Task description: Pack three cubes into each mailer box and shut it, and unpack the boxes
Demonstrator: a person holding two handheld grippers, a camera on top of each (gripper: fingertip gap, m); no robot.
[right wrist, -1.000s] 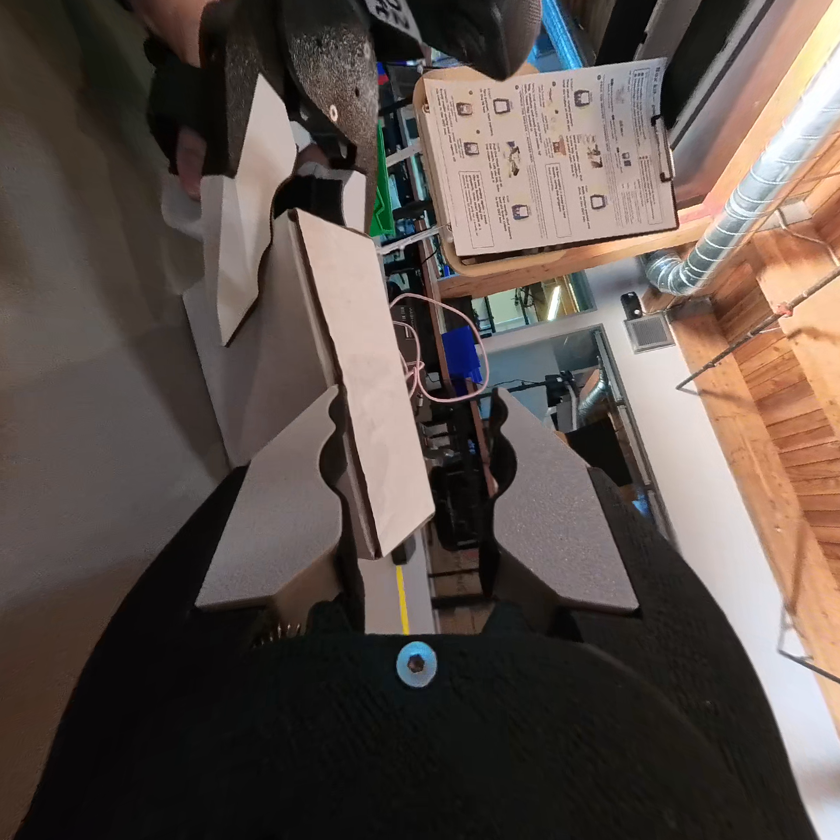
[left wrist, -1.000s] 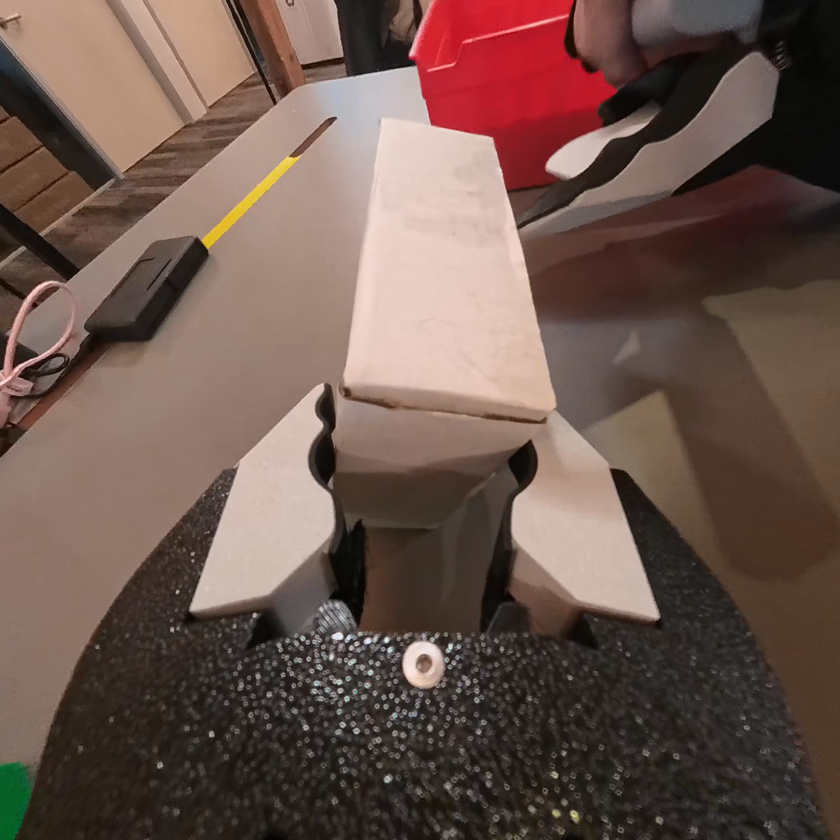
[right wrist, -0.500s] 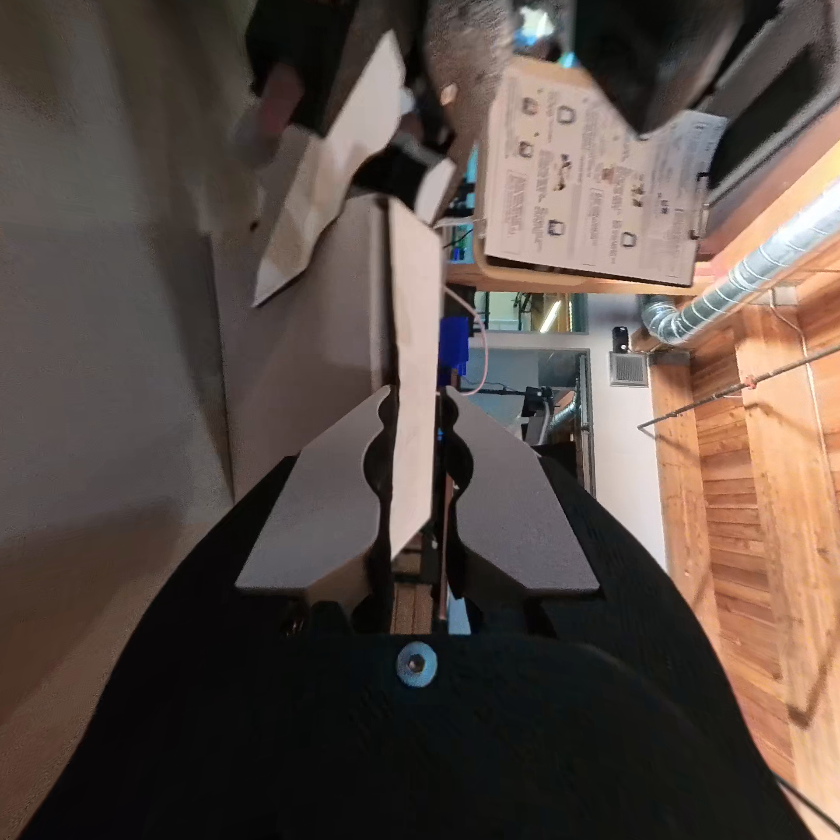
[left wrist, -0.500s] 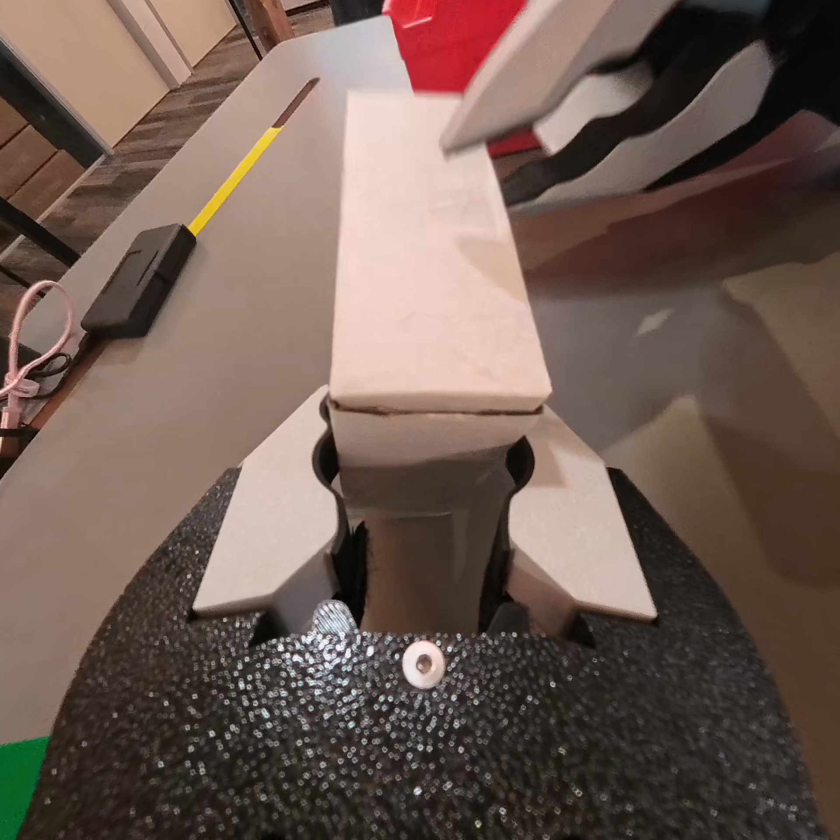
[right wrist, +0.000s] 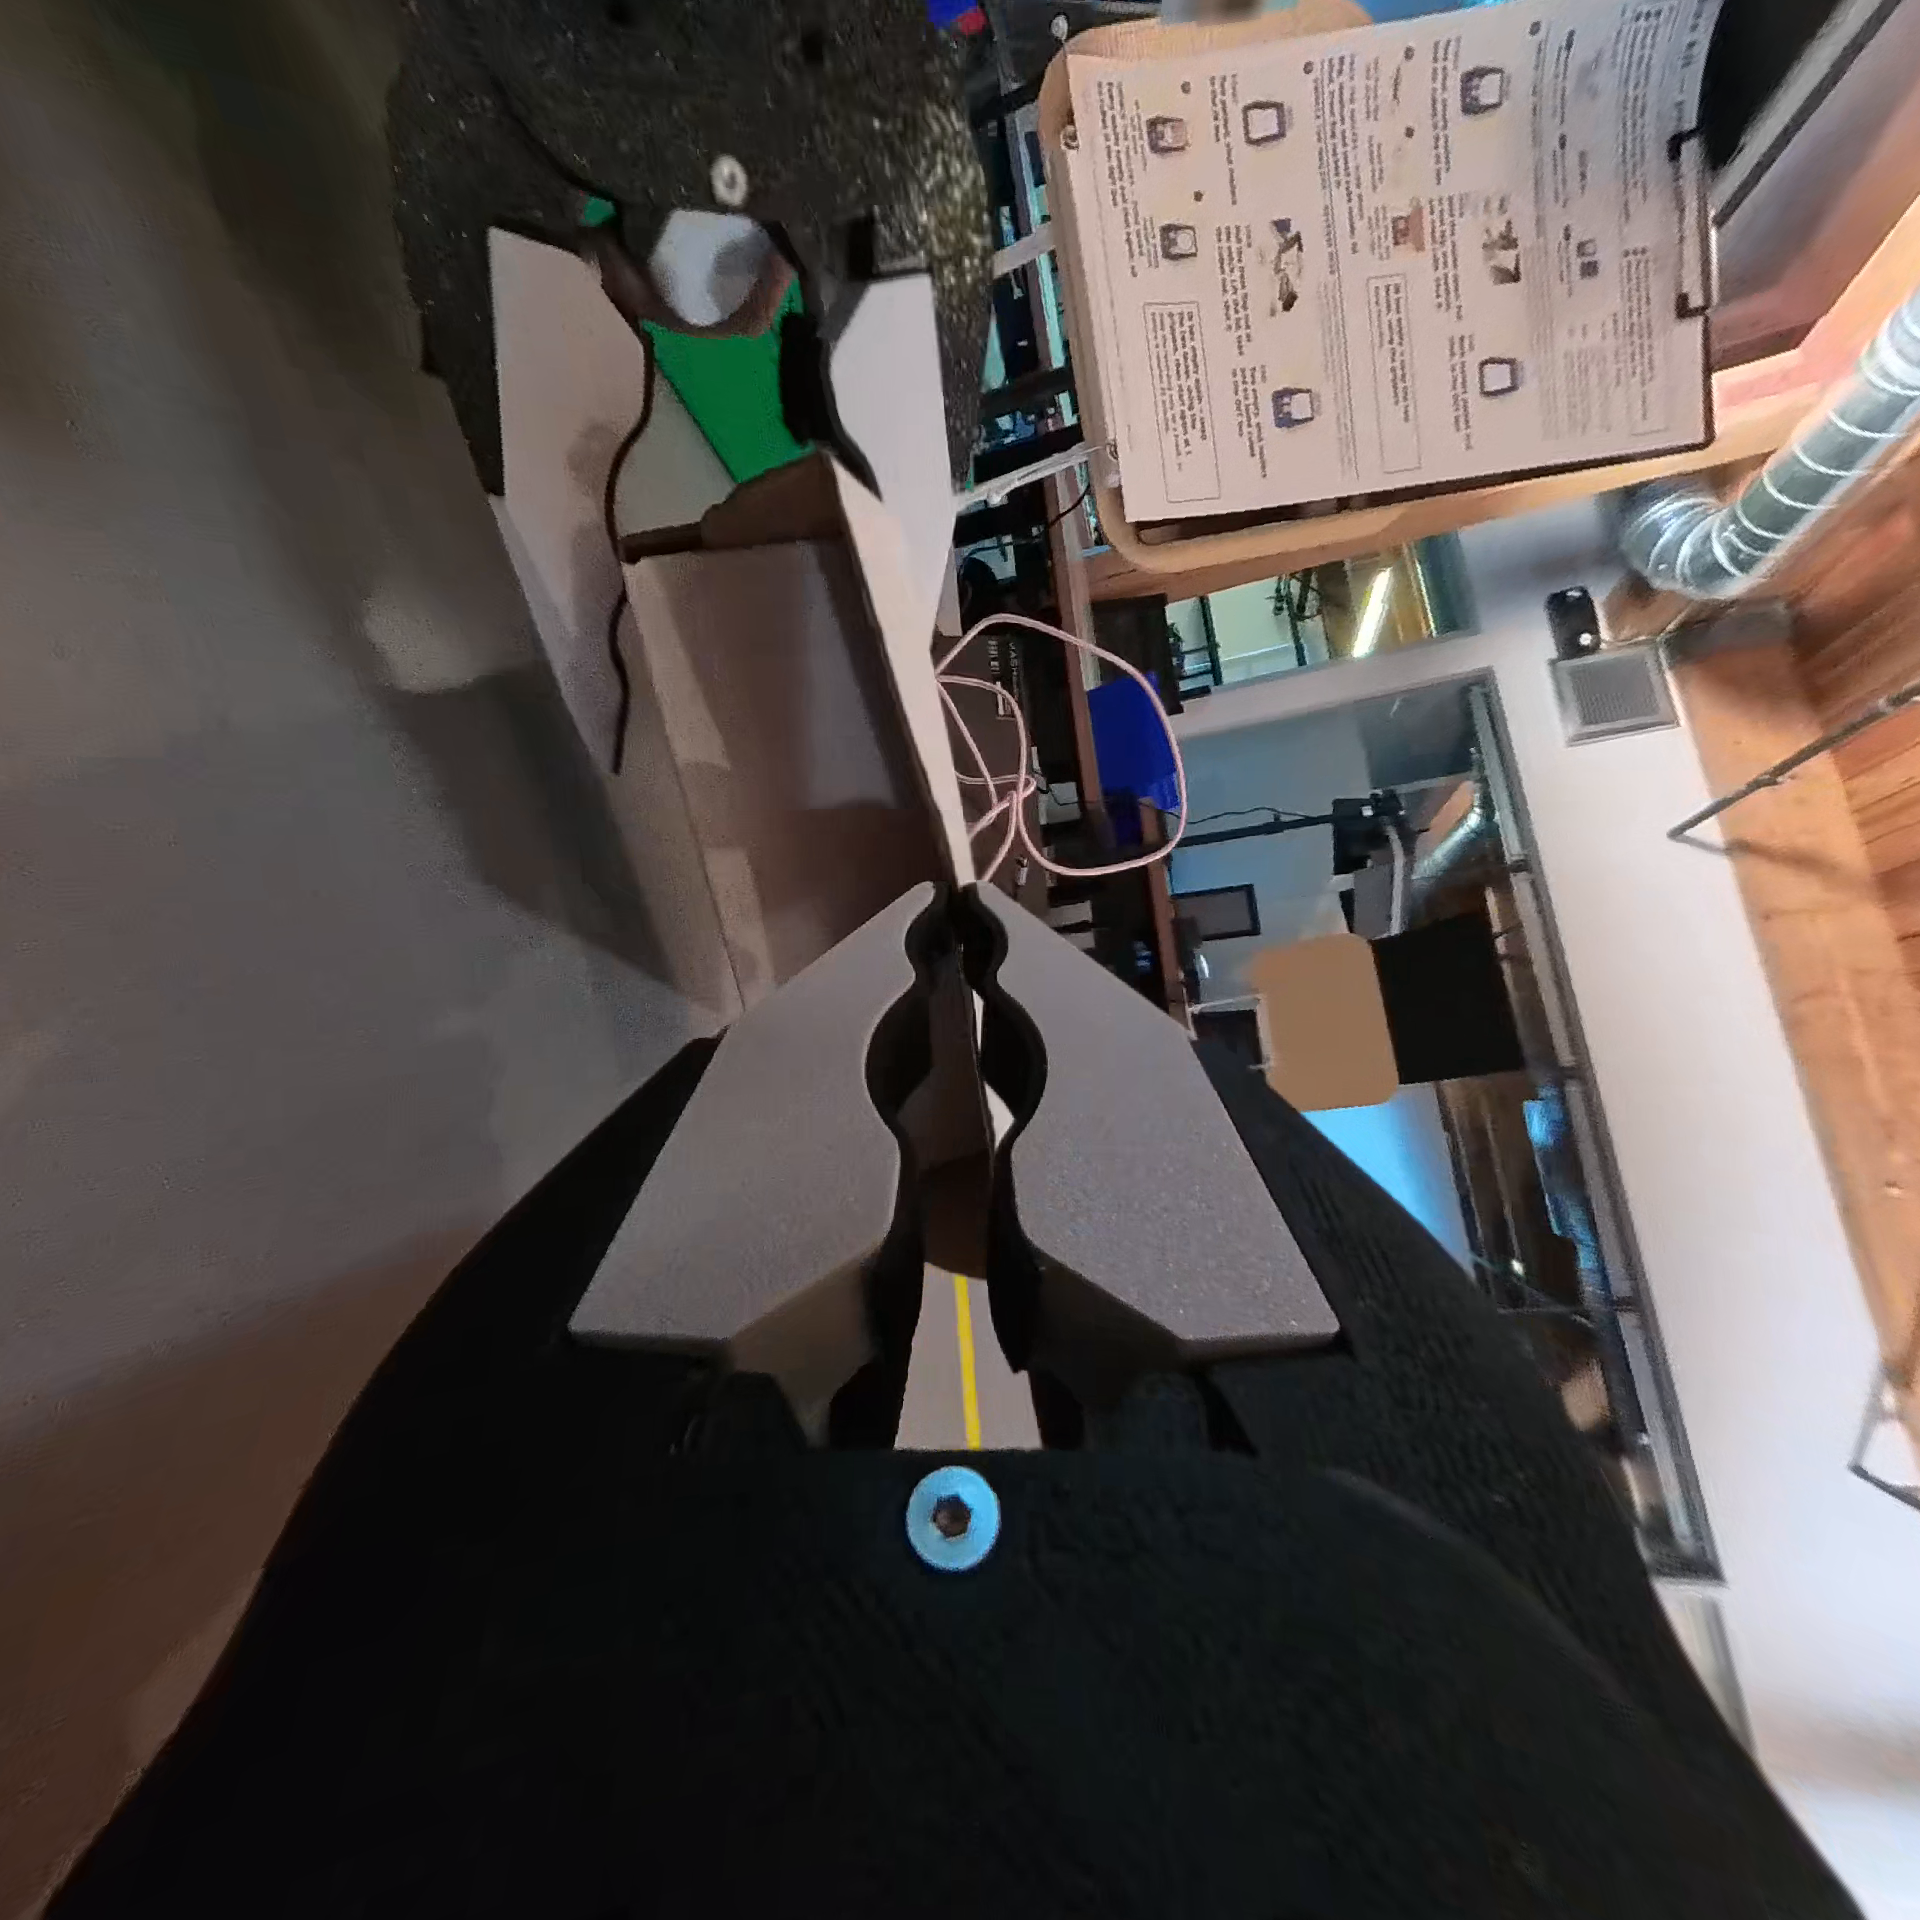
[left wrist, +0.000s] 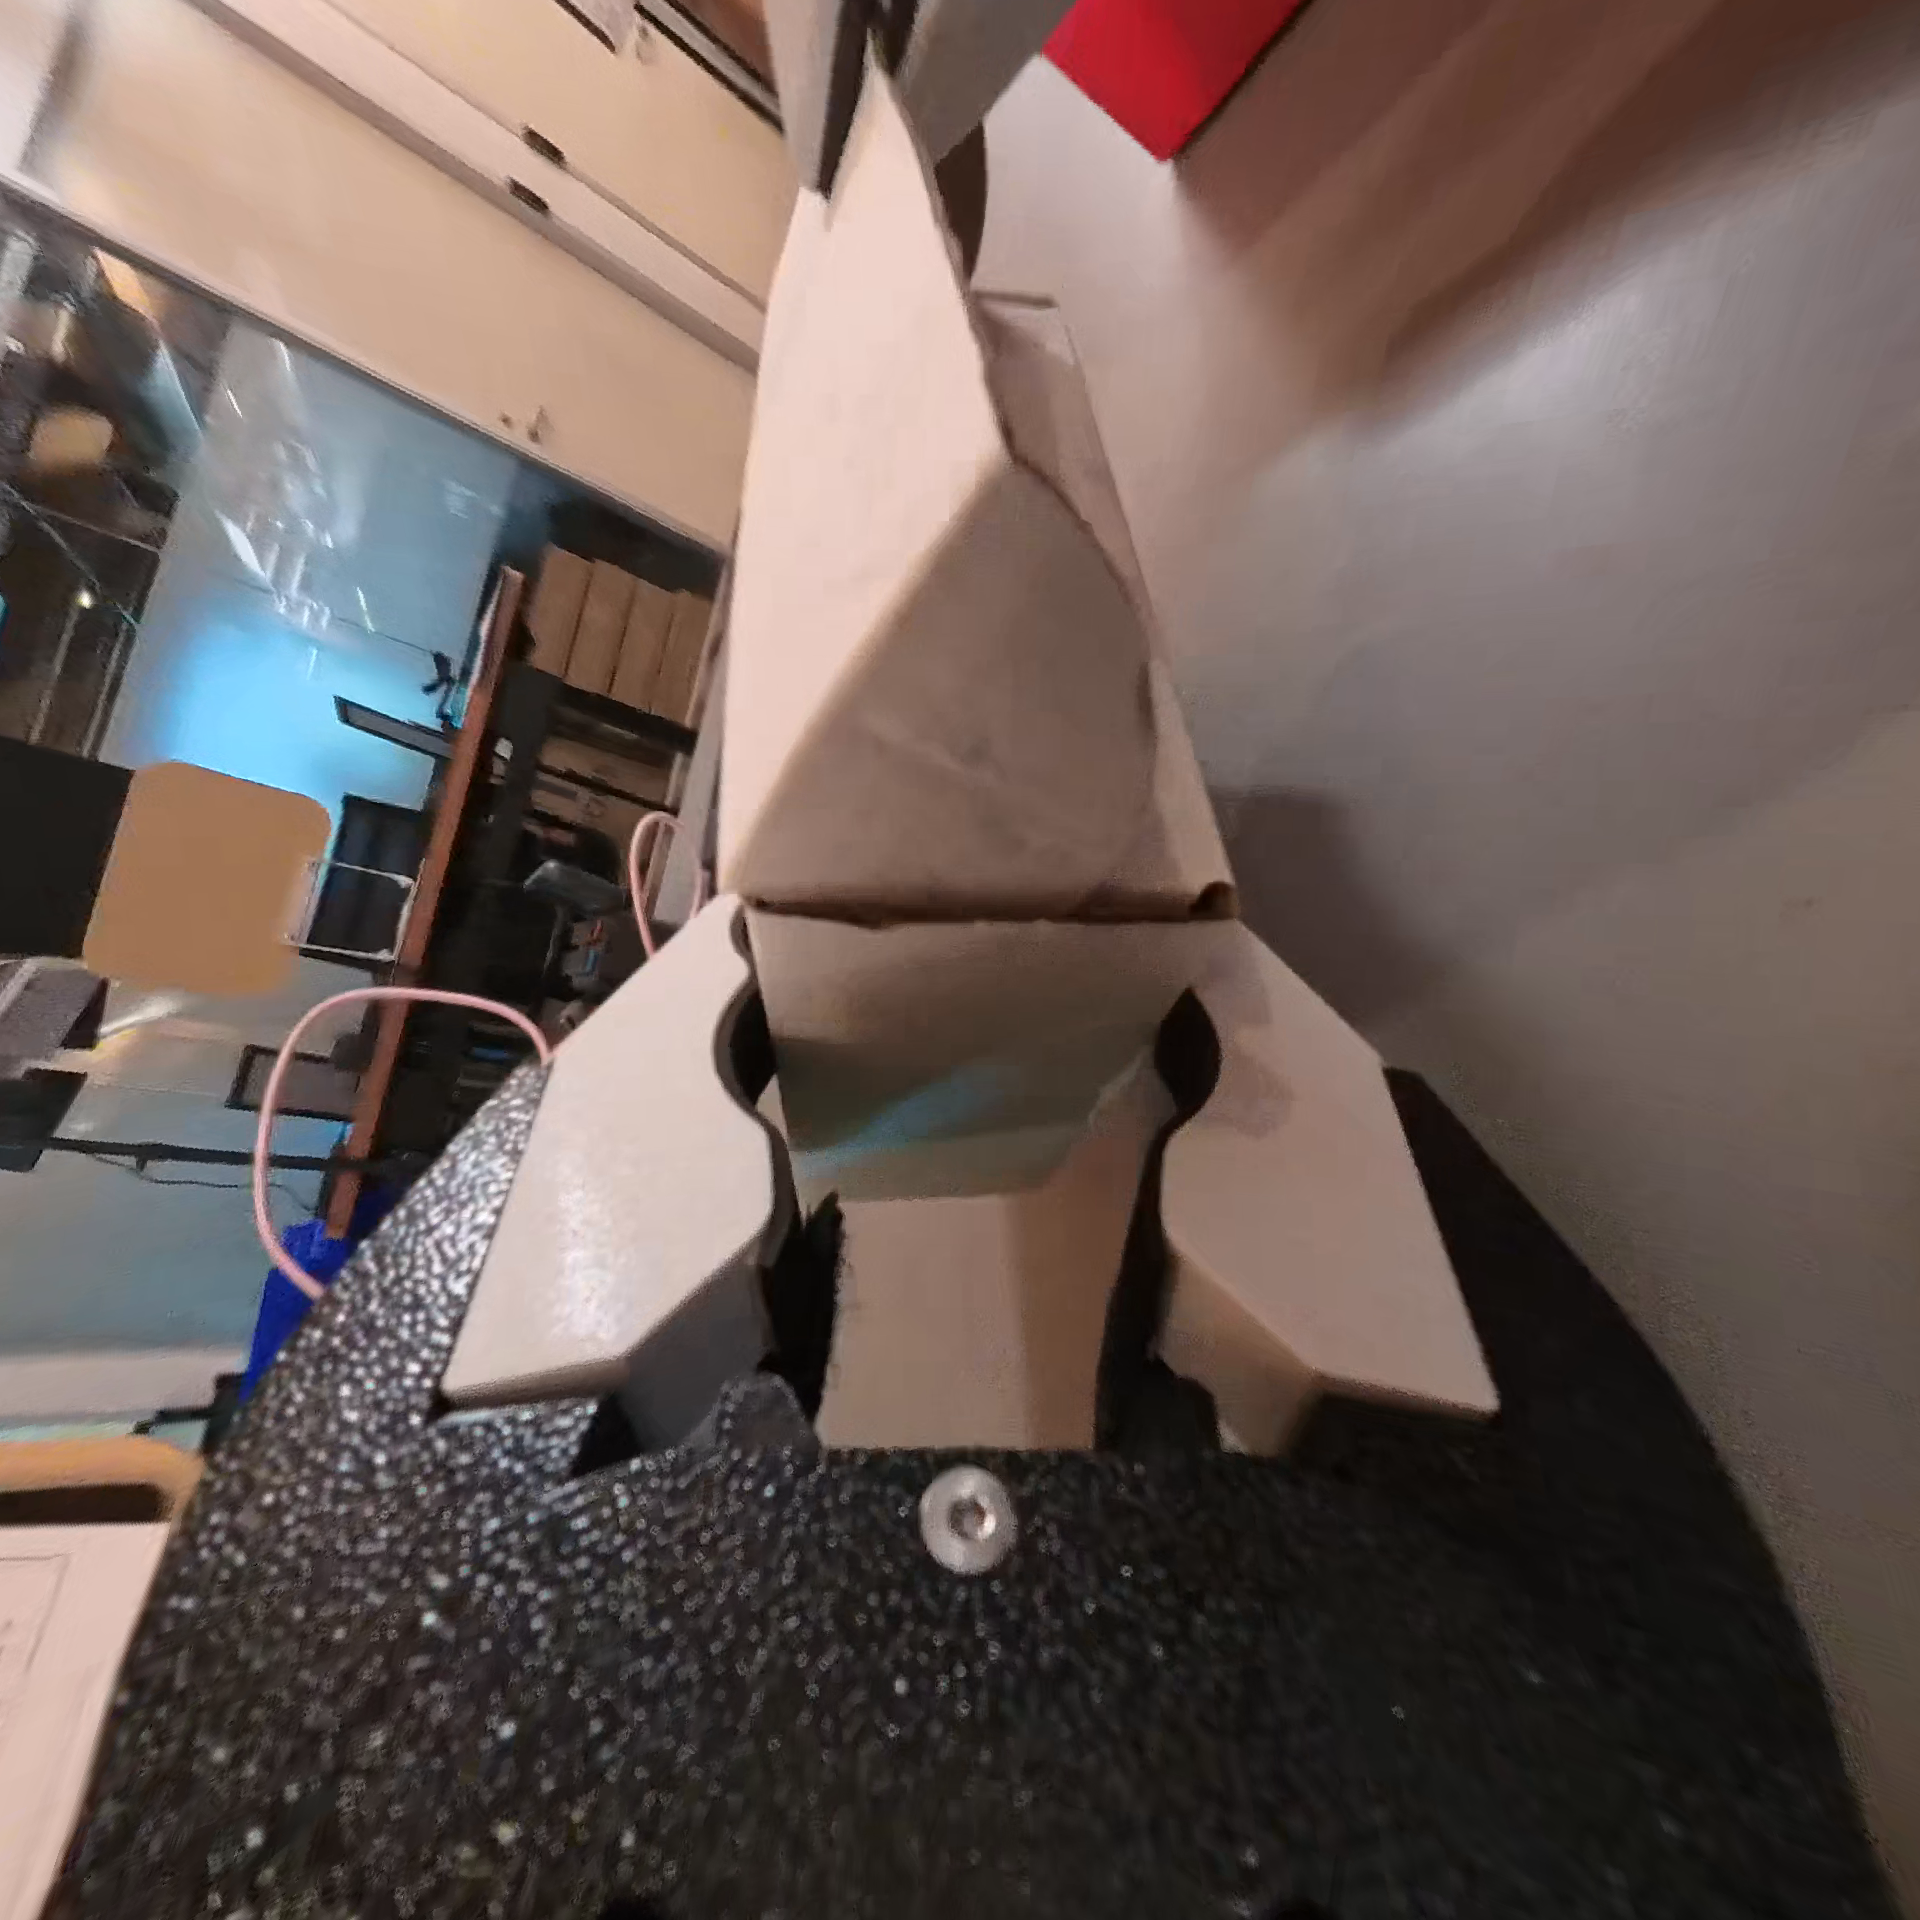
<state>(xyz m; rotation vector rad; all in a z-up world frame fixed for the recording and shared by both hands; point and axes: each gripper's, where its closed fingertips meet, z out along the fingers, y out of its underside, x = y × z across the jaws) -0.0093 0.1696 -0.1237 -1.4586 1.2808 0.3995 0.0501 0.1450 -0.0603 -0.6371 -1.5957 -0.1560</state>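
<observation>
mailer box (left wrist: 914,644) — white cardboard; tilted; lid (right wrist: 904,665) raised — held open

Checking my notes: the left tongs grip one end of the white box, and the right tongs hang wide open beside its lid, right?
Not quite. The right tongs are pinched shut on the lid, as the right wrist view shows. The left tongs do grip one end of the white box.

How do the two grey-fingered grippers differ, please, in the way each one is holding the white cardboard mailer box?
The left gripper stands wide, clamping the white cardboard mailer box across its end; the right gripper is pinched nearly shut on the thin lid panel. The left grips the body, the right a flap. Both share the same box.
</observation>
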